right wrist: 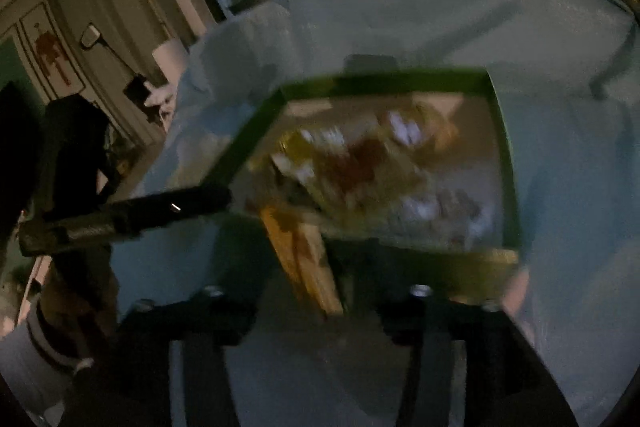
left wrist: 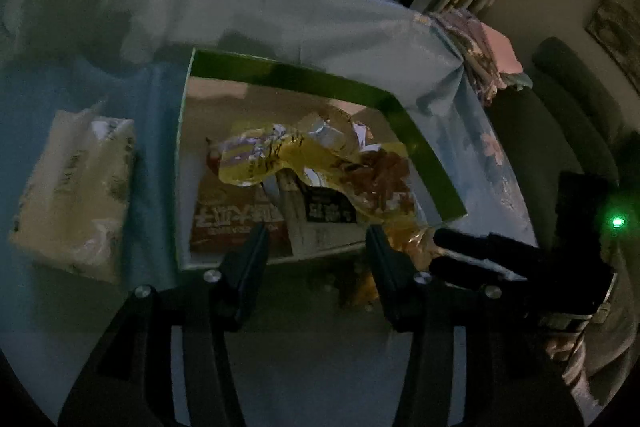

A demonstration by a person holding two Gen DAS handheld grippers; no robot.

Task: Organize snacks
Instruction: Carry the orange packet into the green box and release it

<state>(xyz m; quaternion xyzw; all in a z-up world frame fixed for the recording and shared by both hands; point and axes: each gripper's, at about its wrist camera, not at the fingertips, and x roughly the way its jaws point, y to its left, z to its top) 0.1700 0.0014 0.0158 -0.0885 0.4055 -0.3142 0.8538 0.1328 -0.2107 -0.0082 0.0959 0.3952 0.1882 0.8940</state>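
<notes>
A green-walled box (left wrist: 420, 147) stands on a blue cloth and holds several snack packets: a yellow foil bag (left wrist: 320, 151), a red packet (left wrist: 236, 219) and a pale packet (left wrist: 324, 215). My left gripper (left wrist: 316, 247) is open and empty just before the box's near edge. The right gripper (left wrist: 472, 255) reaches in from the right, its fingers on an orange packet (left wrist: 412, 239) at the box's near right corner. In the blurred right wrist view the box (right wrist: 508, 163) fills the middle, an orange packet (right wrist: 304, 259) hangs between my right gripper's (right wrist: 316, 307) fingers, and the left gripper (right wrist: 160, 207) lies at left.
A wrapped tissue pack (left wrist: 76, 191) lies on the cloth left of the box. Folded fabric (left wrist: 488, 51) sits at the table's far right corner, with a dark chair (left wrist: 572, 99) beyond. Windows run along the back.
</notes>
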